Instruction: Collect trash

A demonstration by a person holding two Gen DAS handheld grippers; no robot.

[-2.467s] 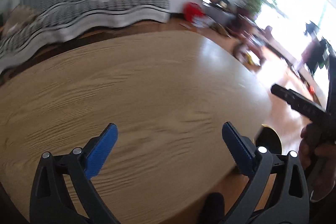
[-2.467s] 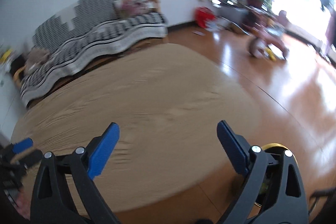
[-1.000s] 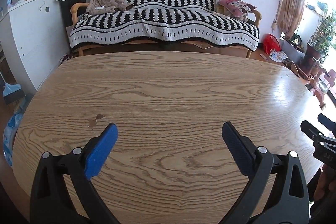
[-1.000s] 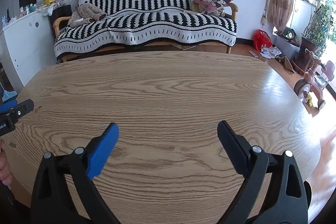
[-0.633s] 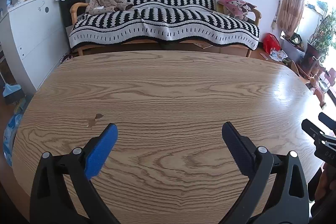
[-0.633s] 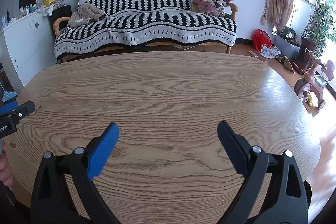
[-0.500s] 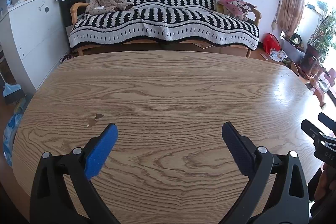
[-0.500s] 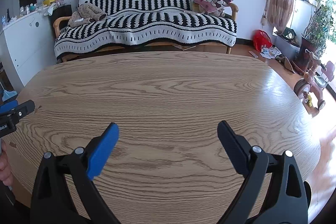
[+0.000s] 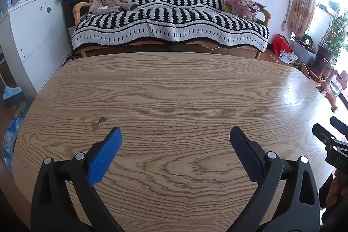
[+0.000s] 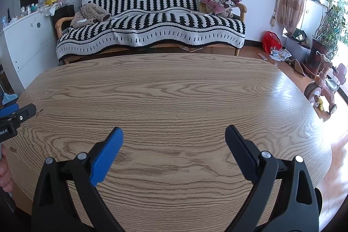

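A small brown scrap [image 9: 99, 123] lies on the near-left of the wooden counter [image 9: 174, 92]. Beyond the far edge stands a striped sofa [image 9: 169, 23]. Left gripper [image 9: 175, 152] and right gripper [image 10: 174, 151] hover over the near edge — jaws wide, holding nothing.

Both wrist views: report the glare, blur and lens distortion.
Left wrist view: sharp; window glare whitens the table at its right end; fisheye bows the table edge and the sofa. Right wrist view: equally sharp; the same glare on the table's right end and an overexposed window; dark vignette in the corners.
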